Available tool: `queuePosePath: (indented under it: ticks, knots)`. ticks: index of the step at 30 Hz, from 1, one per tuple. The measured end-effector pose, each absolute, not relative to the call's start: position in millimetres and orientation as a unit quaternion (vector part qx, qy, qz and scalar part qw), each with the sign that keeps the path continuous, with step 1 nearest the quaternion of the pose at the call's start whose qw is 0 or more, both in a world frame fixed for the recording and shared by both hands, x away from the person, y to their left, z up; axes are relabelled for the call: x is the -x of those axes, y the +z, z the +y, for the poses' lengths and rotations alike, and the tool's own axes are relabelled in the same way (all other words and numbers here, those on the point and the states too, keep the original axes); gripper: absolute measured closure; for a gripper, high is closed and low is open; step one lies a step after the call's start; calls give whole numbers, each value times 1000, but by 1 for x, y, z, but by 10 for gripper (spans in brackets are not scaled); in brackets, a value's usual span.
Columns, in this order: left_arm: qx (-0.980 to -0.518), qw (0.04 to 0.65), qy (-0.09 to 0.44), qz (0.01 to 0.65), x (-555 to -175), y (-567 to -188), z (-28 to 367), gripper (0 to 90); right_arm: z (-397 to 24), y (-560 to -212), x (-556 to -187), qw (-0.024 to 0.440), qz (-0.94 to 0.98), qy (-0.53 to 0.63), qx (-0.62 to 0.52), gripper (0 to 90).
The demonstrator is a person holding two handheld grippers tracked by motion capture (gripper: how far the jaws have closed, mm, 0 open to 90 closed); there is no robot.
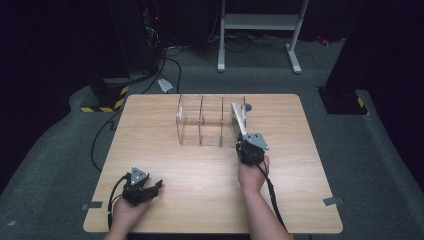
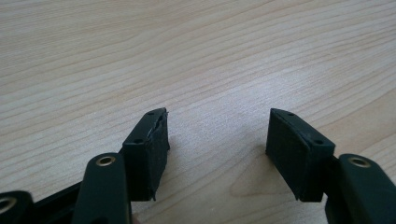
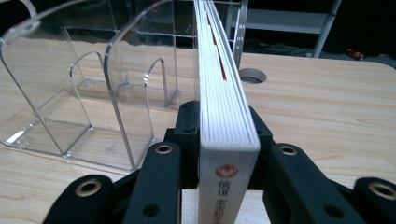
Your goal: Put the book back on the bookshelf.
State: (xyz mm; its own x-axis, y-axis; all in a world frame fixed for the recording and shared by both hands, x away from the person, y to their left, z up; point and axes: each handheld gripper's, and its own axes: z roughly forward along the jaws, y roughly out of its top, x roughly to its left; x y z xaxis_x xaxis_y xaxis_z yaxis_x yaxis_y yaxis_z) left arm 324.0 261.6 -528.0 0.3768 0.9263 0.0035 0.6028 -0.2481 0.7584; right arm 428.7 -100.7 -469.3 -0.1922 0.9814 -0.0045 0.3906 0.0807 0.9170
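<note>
A: Where do we have the book (image 3: 227,116)?

B: In our right tool (image 3: 223,135), clenched on it. In the right gripper view the black pads press both flat sides of the white block of pages, and the cover with a red round mark faces us at the bottom.

A: And where is it on the desk (image 1: 165,165)?

B: In the high view we hold the book (image 1: 239,119) at the right end of the clear rack (image 1: 200,122), tilted and leaning away from us, its far end at the last slot. Whether it touches the rack's wall we cannot tell. The right tool (image 1: 246,145) sits just in front of the rack, near the desk's middle.

A: What about the rack itself?

B: It stands upright towards the far side of the desk. In the right gripper view its clear dividers (image 3: 121,93) rise just to the left of the book.

A: And our left tool (image 2: 217,135)?

B: Released. Its jaws stand wide apart over bare wood, with nothing between them. In the high view the left tool (image 1: 152,187) rests near the desk's near left corner, well apart from the rack.
</note>
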Motion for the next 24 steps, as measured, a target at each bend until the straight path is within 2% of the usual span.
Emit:
queuePosePath:
  ticks: [14,15,16,18,24]
  knots:
    - [-755,345,234,506,-324,-528,262,390,-110,-467,-419,336,655,434,-519,641]
    - [-755,345,234,506,-324,-528,262,390,-111,-467,-418,335,657,435,-517,654]
    - [-755,345,234,506,-324,-528,262,390,-113,-467,-417,333,658,435,-517,718]
    - [-756,345,234,506,-324,-528,262,391,-111,-467,-415,333,652,433,-526,739]
    - [-756,345,235,505,-325,-528,261,391,-98,-469,-411,353,628,427,-546,742]
